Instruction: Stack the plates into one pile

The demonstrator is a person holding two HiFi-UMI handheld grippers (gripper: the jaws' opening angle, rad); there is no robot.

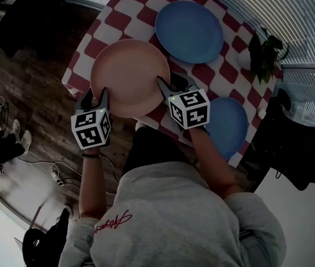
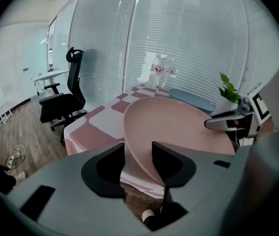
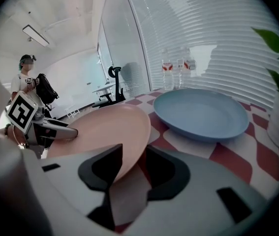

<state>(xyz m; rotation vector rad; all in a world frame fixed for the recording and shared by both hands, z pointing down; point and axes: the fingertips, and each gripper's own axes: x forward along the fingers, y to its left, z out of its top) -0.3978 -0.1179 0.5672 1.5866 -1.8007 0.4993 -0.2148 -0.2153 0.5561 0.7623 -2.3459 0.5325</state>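
The pink plate (image 1: 129, 77) sits tilted over the near edge of the red-and-white checked tabletop (image 1: 125, 16). Its rim is clamped on 2 sides, with the left tool (image 1: 96, 97) clenched on the near-left rim and the right tool (image 1: 174, 83) on the right rim. Wooden floor (image 1: 35, 82) lies open to the left, and slatted blinds (image 1: 290, 15) close the far side. There are 3 plates: 1 pink and 2 blue. The far blue plate (image 1: 189, 31) lies flat just beyond the pink one. The near blue plate (image 1: 229, 124) lies beside the right tool. 1 potted plant (image 1: 265, 52) stands by the right edge.
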